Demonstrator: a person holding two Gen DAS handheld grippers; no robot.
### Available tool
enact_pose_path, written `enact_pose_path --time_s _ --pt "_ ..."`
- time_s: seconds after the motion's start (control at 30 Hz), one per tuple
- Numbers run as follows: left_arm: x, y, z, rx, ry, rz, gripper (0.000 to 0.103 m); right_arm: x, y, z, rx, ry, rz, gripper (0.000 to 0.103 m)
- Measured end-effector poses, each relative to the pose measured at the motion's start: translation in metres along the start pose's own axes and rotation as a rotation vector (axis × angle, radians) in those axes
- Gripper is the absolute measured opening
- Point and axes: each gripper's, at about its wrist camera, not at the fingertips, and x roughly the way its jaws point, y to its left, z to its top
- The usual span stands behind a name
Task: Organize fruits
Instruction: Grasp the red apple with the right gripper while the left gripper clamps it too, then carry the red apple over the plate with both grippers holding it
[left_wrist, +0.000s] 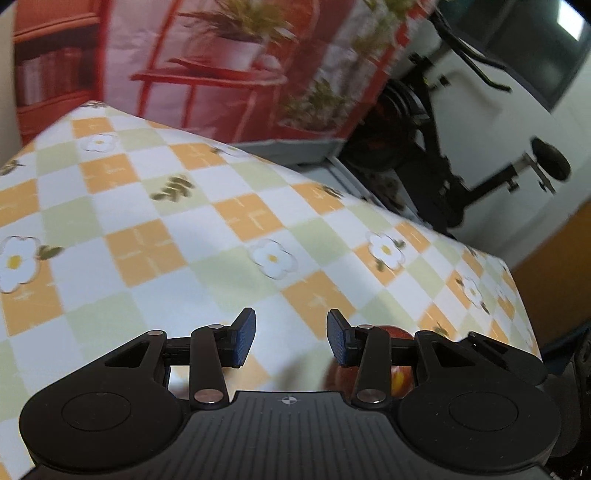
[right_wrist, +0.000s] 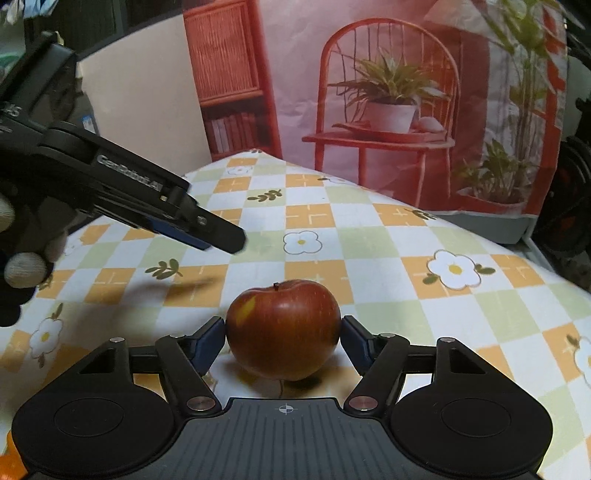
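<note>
My right gripper (right_wrist: 282, 338) clamps its jaws on the red apple (right_wrist: 283, 328) on the checked tabletop (right_wrist: 369, 236); my left gripper (left_wrist: 291, 338) hovers left, open, empty.

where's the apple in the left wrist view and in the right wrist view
Left wrist: the apple sits low right, mostly hidden behind the left gripper's right finger linkage.
Right wrist: apple low centre, between the right gripper's fingers.
Shared landmark: the checkered tablecloth with daisies.
</note>
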Motion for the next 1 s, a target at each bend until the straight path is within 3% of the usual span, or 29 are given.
enact_pose_path --time_s 0.17,0.7,1.0 --pt "0.012 -0.022 -0.006 0.062 0.055 -0.062 0.043 -0.013 -0.002 -0.012 0.016 -0.014 0.007 0.065" --pt "0.013 -0.044 -0.017 0.164 0.080 -0.141 0.042 -0.021 -0.005 -0.022 0.077 -0.046 0.004 0.065" --pt "0.021 -0.041 -0.019 0.144 0.100 -0.184 0.041 -0.015 -0.009 -0.023 0.085 -0.029 0.000 0.065"
